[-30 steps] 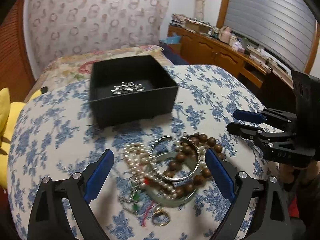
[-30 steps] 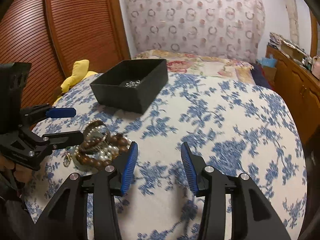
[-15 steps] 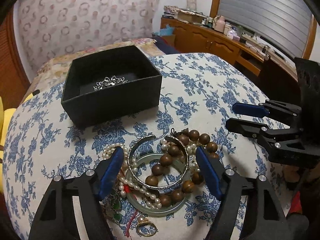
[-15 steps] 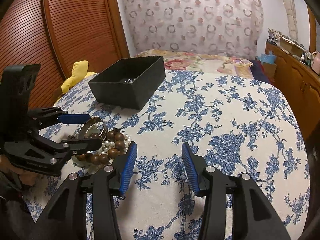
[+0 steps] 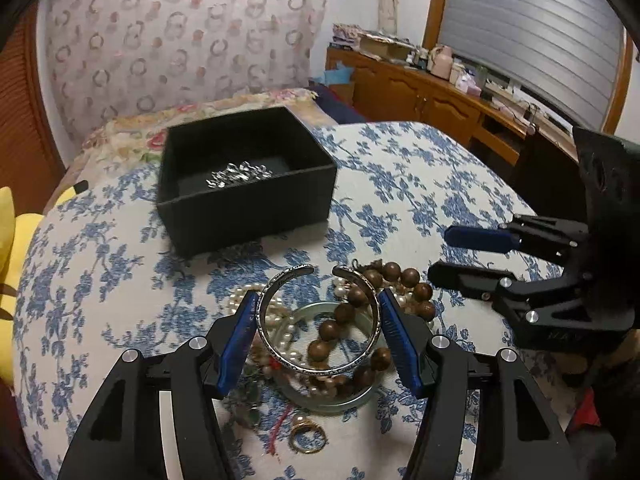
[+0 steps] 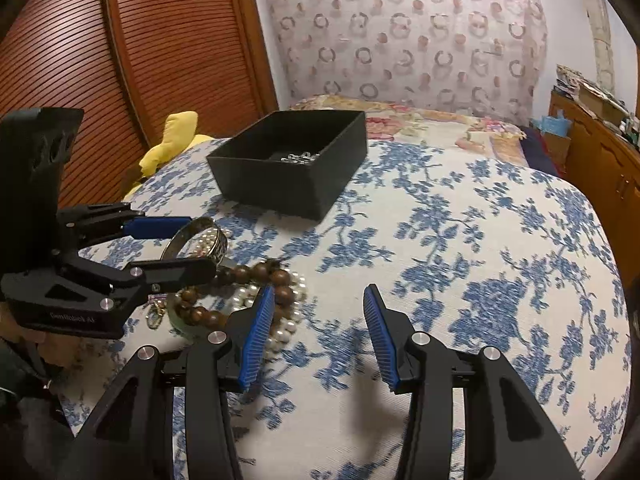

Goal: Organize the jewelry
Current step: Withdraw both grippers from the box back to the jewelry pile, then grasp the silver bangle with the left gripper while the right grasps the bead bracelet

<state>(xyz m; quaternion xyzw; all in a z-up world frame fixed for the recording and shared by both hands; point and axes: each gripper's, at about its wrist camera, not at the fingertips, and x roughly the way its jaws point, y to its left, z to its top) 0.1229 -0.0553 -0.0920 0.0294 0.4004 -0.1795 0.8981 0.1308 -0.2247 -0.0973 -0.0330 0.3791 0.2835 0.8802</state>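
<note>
Here the left tool (image 5: 318, 334) has its two blue pads pressed against opposite sides of the silver cuff bangle (image 5: 316, 316), gripping it across its width with the cuff's gap pointing away from the tool; that hold suits a stiff open ring, since the pads bear on its firm curved sides rather than on its loose ends. From the right wrist view the cuff looks raised a little above the heap, though whether it is fully free of it I cannot tell. Beneath and just ahead of the left tool lie the wooden bead bracelet (image 5: 400, 280), the pearl strand (image 5: 240, 296), a pale green bangle (image 5: 340, 398) and, nearer the tool's base, a gold ring (image 5: 306, 436). The black box (image 5: 248, 208), with a silver chain (image 5: 238, 174) already inside, sits ahead of the left tool and slightly to its left, with bare floral bedspread (image 6: 460, 240) between. The right tool (image 6: 316, 332) hangs with its jaws apart, holding nothing, beside the heap. The likely snag is a bead loop caught in the cuff; the box's near wall must be cleared from above.
</note>
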